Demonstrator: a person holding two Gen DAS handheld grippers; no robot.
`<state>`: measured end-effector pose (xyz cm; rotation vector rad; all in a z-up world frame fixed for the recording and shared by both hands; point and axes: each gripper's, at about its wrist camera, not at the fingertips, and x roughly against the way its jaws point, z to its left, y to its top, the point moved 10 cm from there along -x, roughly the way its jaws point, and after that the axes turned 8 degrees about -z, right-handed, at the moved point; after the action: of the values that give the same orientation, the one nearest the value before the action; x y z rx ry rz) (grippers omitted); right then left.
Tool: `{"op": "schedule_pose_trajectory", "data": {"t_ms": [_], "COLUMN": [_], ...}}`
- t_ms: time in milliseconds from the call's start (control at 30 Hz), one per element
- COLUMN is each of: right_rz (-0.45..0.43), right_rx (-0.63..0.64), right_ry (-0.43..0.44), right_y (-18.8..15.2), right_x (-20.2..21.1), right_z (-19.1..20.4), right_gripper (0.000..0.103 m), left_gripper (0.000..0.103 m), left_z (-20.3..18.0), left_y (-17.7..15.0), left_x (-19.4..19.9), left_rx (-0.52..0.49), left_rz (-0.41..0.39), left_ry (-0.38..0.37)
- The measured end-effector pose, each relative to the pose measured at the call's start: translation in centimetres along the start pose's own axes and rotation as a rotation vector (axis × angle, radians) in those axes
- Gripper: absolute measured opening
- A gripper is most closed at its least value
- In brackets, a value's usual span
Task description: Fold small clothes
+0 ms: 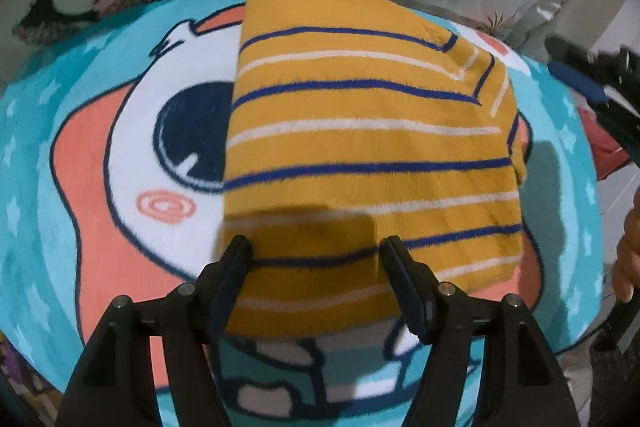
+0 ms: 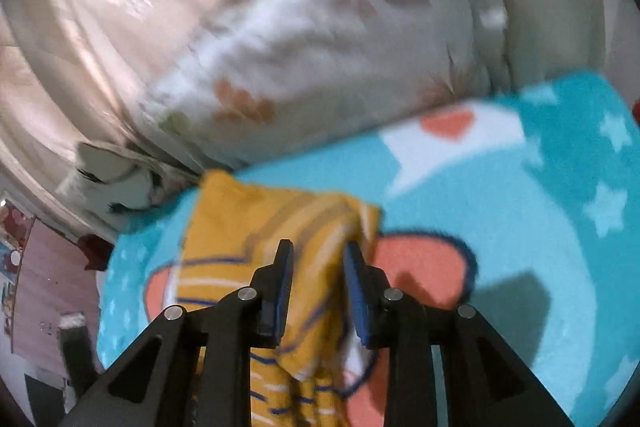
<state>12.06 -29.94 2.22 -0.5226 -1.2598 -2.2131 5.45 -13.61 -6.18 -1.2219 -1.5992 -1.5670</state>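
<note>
I am hovering the left claw (image 1: pixel 316 247), jaws apart, over the striped shirt's (image 1: pixel 372 147) near edge, its length running away; the right claw (image 2: pixel 318 251), half-parted, is gripping nothing.

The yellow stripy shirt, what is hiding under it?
Under the folded yellow striped shirt lies a turquoise cartoon blanket. Its stars, a big dark eye and orange patches show around the shirt. The part of the drawing right beneath the shirt is covered, so it cannot be seen.

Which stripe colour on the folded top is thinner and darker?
The blue stripes on the yellow top; the white stripes between them are paler and broader.
</note>
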Motion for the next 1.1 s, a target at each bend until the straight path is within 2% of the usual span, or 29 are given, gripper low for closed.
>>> {"op": "schedule_pose_trajectory", "data": {"t_ms": [100,167,233,300,400,433,467,533,567,633,700,833,867,900,933,967,1000,1033,1100], "right_rz": [0.100,0.180,0.258,0.203,0.234,0.227,0.198,0.151,0.131,0.138,0.188,0.251,0.250,0.208,0.193,0.189,0.218,0.255,0.264], "right_rx": [0.004,0.019,0.016,0.024,0.073,0.048,0.003,-0.059,-0.096,-0.143,-0.194,-0.256,-0.275,-0.277,-0.290,-0.324,-0.371,-0.433,-0.496], "right_ry": [0.080,0.073,0.020,0.024,-0.014,0.000,0.032,0.057,0.054,0.066,0.093,0.105,0.116,0.120,0.119,0.122,0.133,0.164,0.200], "right_y": [-1.1,-2.7,-4.8,-4.4,-4.1,-3.7,-3.0,-2.3,-2.4,-3.7,-6.4,-10.5,-11.2,-10.8,-10.8,-10.8,-11.1,-11.5,-11.7], "right_x": [-3.0,-6.0,-9.1,-9.5,-9.1,-8.3,-7.2,-5.3,-4.0,-2.8,-2.6,-4.1,-4.7,-4.6,-5.0,-5.4,-5.6,-6.0,-5.7], "right_z": [1.6,1.3,-0.6,-1.0,-0.6,-0.6,-0.6,-1.3,-2.1,-2.9,-3.3,-2.9,-2.7,-2.5,-2.3,-2.2,-2.3,-2.1,-1.8], "right_gripper": [0.029,0.029,0.028,0.027,0.028,0.031,0.045,0.065,0.069,0.073,0.073,0.073,0.073,0.073,0.073,0.070,0.061,0.044,0.039], "left_gripper": [0.068,0.068,0.068,0.069,0.073,0.073,0.073,0.077,0.078,0.079,0.079,0.082,0.086,0.086,0.086,0.085,0.077,0.048,0.040], "left_z": [0.3,0.7,1.6,2.9,5.9,6.7,7.3,8.5,8.8,8.4,7.4,5.1,4.4,3.4,3.0,2.5,2.2,1.5,1.5], "left_y": [-0.6,-0.7,-1.0,-1.0,-1.0,-1.0,-0.9,-0.2,0.2,1.0,1.4,2.3,2.5,2.5,2.5,2.6,2.8,2.7,2.8], "left_x": [1.2,1.8,2.8,3.6,4.1,4.1,4.0,3.4,3.0,1.7,0.2,-1.9,-2.3,-2.9,-3.4,-3.6,-3.6,-3.4,-2.6], "left_rx": [0.051,0.066,0.076,0.100,0.164,0.184,0.203,0.234,0.234,0.214,0.196,0.151,0.139,0.120,0.112,0.097,0.087,0.086,0.101], "left_rz": [-0.006,-0.014,-0.023,-0.038,-0.051,-0.046,-0.044,-0.047,-0.047,-0.035,-0.010,0.026,0.035,0.057,0.074,0.073,0.076,0.101,0.105], "left_ry": [-0.015,-0.012,0.002,0.022,0.045,0.045,0.037,-0.005,-0.024,-0.089,-0.163,-0.297,-0.328,-0.361,-0.360,-0.345,-0.346,-0.378,-0.358]}}
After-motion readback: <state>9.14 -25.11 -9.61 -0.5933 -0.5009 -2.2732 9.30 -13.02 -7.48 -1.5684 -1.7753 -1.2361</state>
